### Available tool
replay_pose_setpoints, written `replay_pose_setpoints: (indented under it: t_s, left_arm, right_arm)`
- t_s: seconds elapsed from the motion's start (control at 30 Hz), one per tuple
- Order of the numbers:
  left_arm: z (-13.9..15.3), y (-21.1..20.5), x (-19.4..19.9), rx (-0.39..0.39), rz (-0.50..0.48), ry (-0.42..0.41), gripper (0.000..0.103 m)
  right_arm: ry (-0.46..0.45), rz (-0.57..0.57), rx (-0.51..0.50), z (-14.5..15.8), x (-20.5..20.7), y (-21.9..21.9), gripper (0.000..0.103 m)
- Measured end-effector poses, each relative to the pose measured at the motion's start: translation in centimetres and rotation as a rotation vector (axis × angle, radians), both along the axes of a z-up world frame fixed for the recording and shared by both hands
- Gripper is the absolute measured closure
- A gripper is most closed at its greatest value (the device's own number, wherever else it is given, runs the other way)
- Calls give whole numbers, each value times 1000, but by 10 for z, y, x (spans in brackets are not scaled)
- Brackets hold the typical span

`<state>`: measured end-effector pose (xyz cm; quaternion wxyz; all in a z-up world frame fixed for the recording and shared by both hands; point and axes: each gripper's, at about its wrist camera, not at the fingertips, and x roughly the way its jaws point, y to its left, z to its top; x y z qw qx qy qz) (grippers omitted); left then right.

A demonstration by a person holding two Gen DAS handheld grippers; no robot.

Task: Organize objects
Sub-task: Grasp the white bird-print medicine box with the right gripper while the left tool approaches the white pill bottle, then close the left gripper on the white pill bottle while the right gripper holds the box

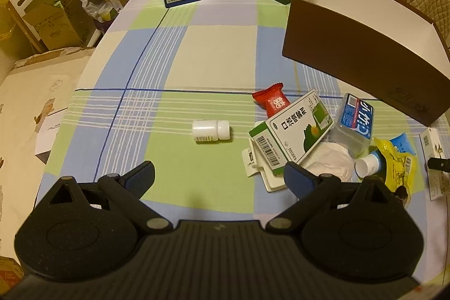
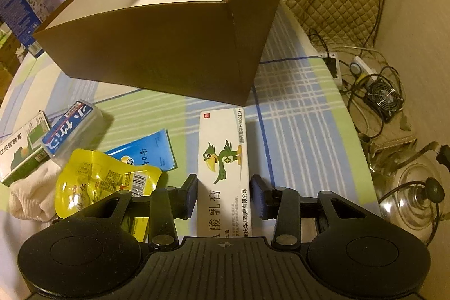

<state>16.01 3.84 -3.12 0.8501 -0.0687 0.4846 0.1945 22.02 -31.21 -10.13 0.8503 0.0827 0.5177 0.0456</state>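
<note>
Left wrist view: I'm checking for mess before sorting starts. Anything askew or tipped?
Yes. The white bottle lies on its side, alone on the cloth. Right of it, the green-and-white box leans tilted on a jumbled heap instead of lying flat.

Left gripper (image 1: 219, 173) spread wide, empty. Right gripper (image 2: 223, 191) partly spread, low, fingers level.

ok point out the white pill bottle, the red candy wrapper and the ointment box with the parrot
white pill bottle (image 1: 211, 132), left wrist view, middle of its body
red candy wrapper (image 1: 271, 102), left wrist view, centre of the packet
ointment box (image 2: 223, 159), right wrist view, on the parrot print
</note>
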Motion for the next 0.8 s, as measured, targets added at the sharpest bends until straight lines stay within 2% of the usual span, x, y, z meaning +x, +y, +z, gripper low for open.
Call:
replay_pose_setpoints:
  t_s: [0.27, 0.47, 0.6, 0.8]
  left_arm:
    - [-2, 4, -7, 14, 37, 0, 6]
    - [-7, 22, -9, 23, 33, 3, 6]
    - [-16, 37, -4, 16, -8, -8, 8]
    - [-34, 55, 22, -20, -131, -23, 13]
  right_arm:
    - [-26, 55, -47, -1, 5, 7, 67]
    - [-12, 10, -33, 1, -3, 0, 67]
    - [-17, -45, -31, 8, -18, -2, 67]
    - [-22, -165, -33, 20, -40, -2, 67]
